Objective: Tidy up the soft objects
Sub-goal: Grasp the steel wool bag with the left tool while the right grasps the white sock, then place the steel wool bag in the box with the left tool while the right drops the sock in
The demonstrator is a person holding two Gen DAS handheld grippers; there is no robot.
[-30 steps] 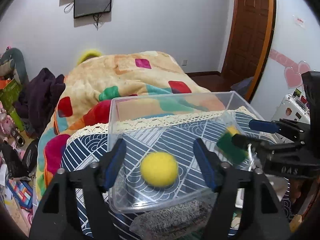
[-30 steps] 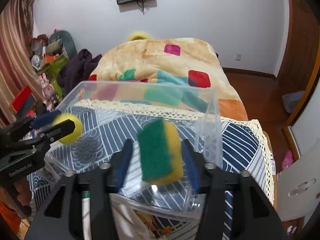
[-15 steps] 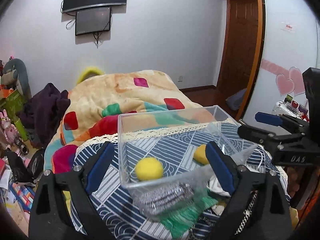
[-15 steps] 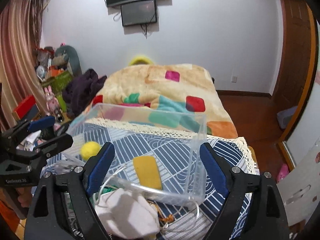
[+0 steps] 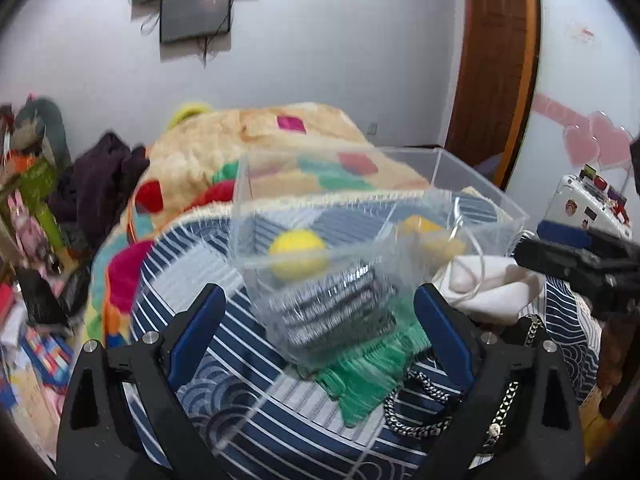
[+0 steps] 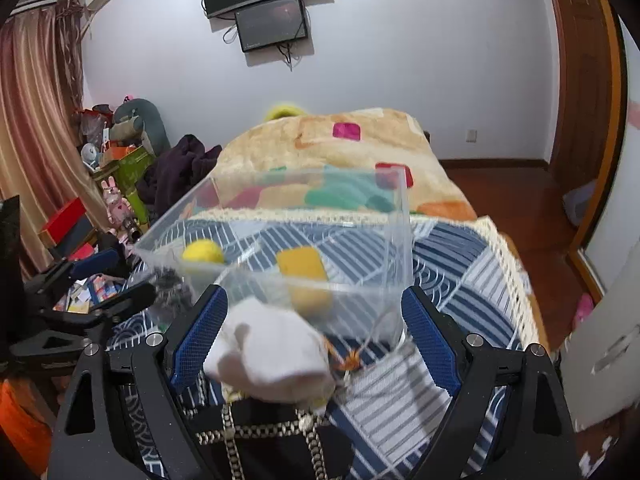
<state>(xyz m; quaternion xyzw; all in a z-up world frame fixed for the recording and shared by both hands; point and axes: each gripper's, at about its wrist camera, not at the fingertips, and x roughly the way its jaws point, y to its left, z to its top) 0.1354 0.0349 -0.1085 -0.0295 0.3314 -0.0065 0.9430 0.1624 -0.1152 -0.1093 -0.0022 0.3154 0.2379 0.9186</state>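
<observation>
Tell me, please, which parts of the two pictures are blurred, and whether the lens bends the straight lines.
Left wrist view: the clear box, the steel scrubber and the green cloth are smeared by motion blur, while the left gripper is sharp. Right wrist view: the white cloth is softly blurred. Both views: the fisheye lens curves the door frame and darkens the corners.
</observation>
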